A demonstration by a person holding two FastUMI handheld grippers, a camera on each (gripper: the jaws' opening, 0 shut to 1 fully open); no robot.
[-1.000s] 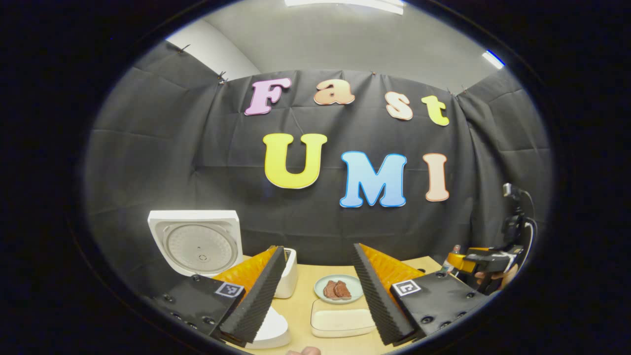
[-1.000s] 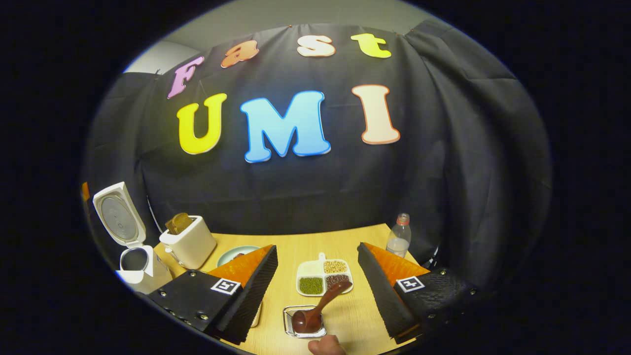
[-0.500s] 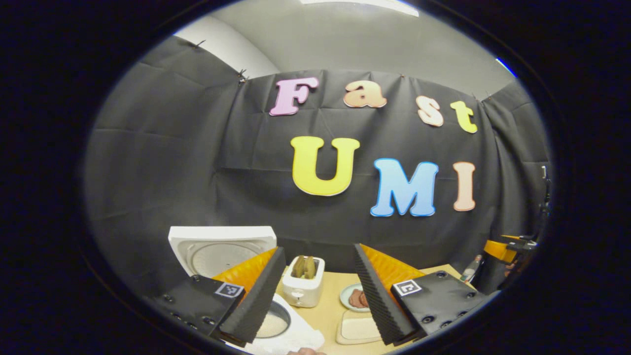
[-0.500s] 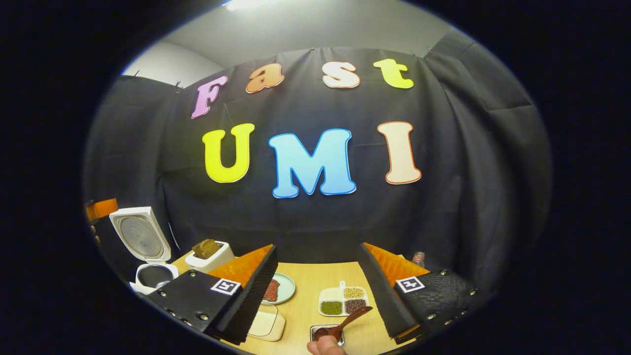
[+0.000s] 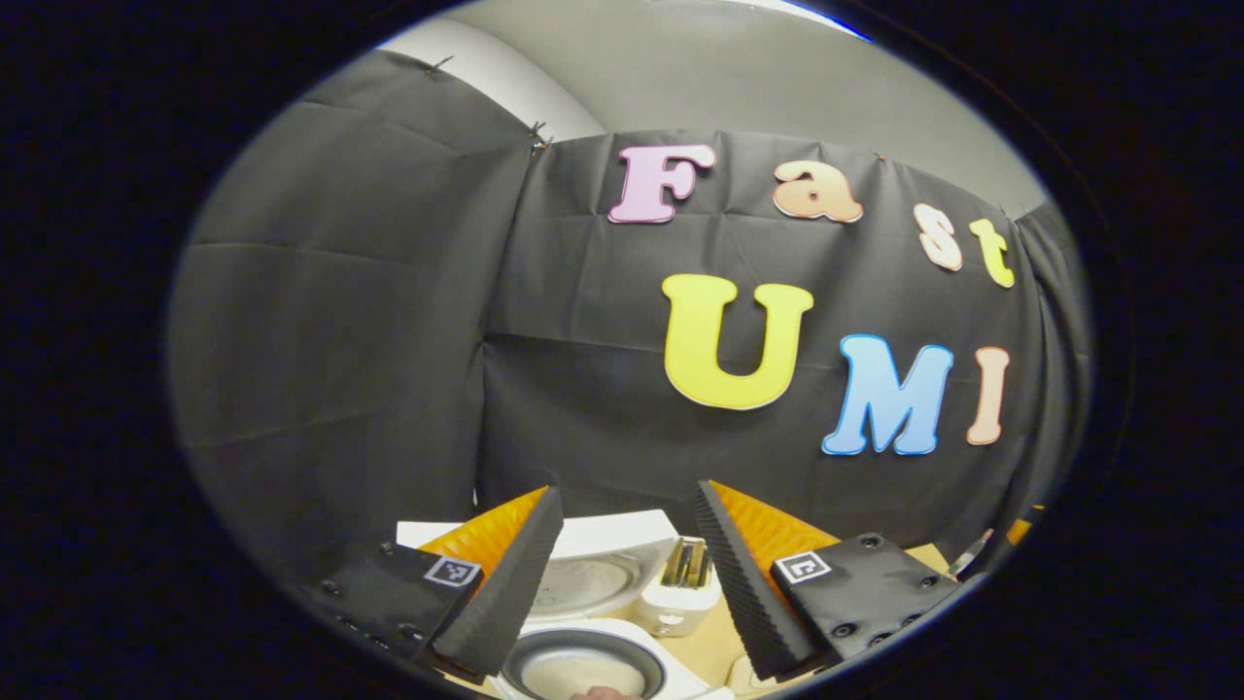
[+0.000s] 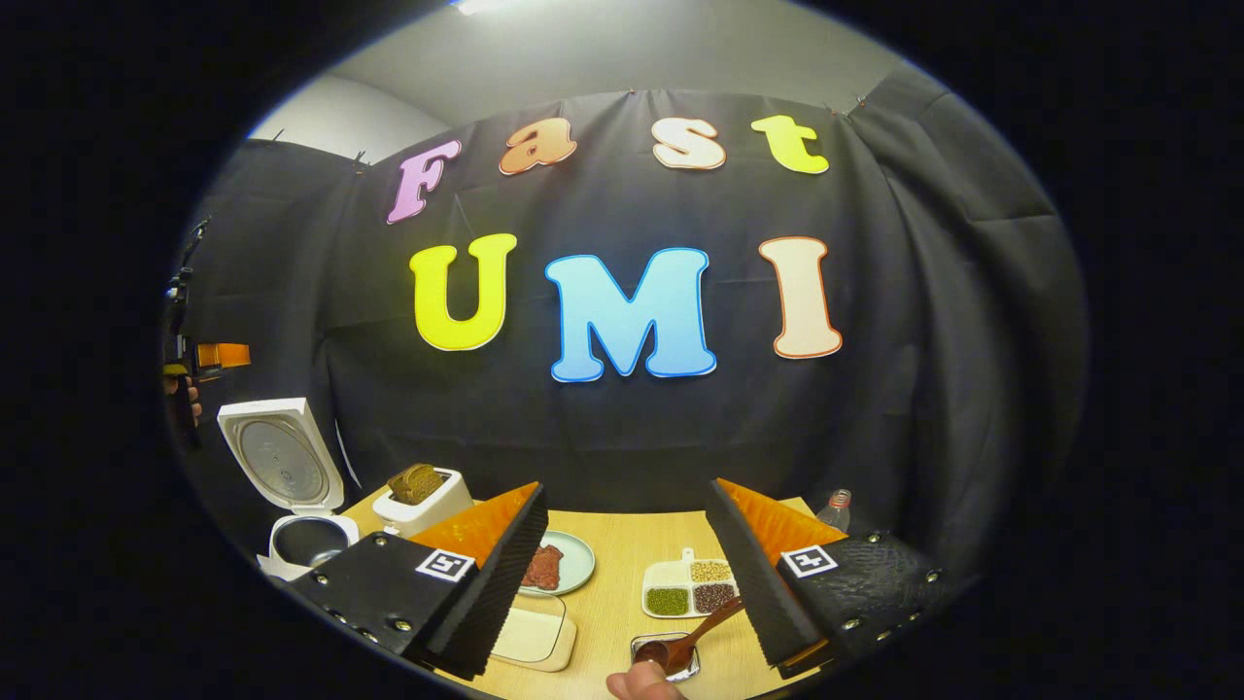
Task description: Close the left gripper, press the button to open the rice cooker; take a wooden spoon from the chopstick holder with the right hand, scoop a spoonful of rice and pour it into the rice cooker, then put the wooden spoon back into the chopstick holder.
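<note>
Since the earlier frame, both views have swung: the rice cooker (image 5: 583, 671) now sits at bottom centre of the left gripper view, lid up, rice inside. Opening and the spoon's return look done. Wooden spoon (image 6: 695, 637) rests in the chopstick holder (image 6: 671, 666), bottom centre. Left gripper (image 5: 622, 583) and right gripper (image 6: 627, 583) stand apart, empty.

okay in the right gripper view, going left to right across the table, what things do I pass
Rice cooker, lid up → toaster with bread → plate of meat → divided dish of beans → water bottle. The wooden spoon in its metal holder and the lidded box sit nearer the camera and overlap these, so I left them out.
</note>
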